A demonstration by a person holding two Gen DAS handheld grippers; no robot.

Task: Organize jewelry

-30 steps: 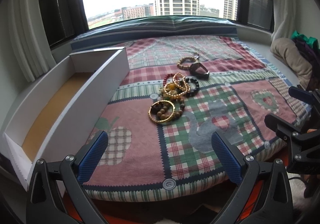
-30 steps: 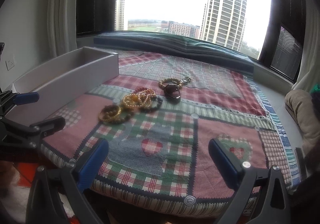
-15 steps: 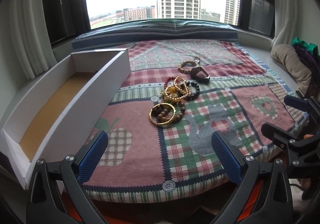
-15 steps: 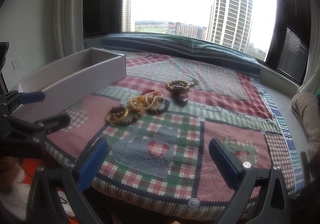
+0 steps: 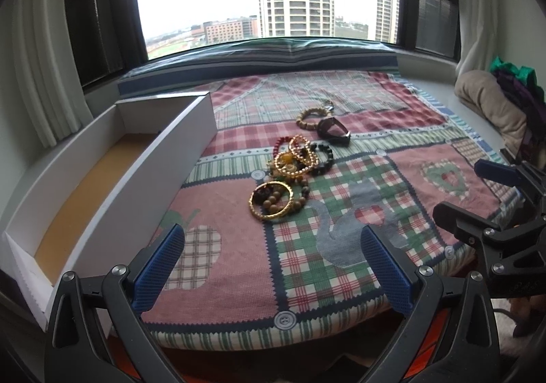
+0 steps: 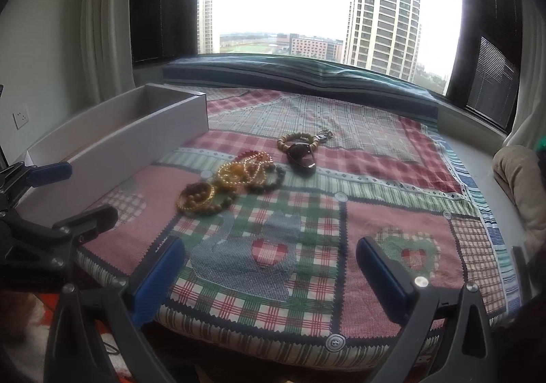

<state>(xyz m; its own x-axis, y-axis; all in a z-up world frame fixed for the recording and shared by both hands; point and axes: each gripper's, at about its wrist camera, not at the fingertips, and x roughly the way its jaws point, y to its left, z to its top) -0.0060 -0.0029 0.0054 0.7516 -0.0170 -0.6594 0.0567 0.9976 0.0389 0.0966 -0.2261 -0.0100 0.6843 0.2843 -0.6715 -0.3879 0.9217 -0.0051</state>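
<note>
A heap of bead bracelets lies mid-quilt, with a gold bangle nearest me. Farther back sit a wooden bead bracelet and a dark brown bangle. A long white box with a tan floor stands empty at the left. My left gripper hangs open over the quilt's near edge, short of the jewelry. My right gripper is open too, nothing between its blue pads, to the right of the left one.
The patchwork quilt covers a window-side platform. A beige cushion and dark clothes lie at the right. Curtains flank the window. A wall socket sits at the left.
Both grippers have moved slightly forward toward the quilt and tilted up a little. Jaws stayed open; the jewelry and box have not moved.
</note>
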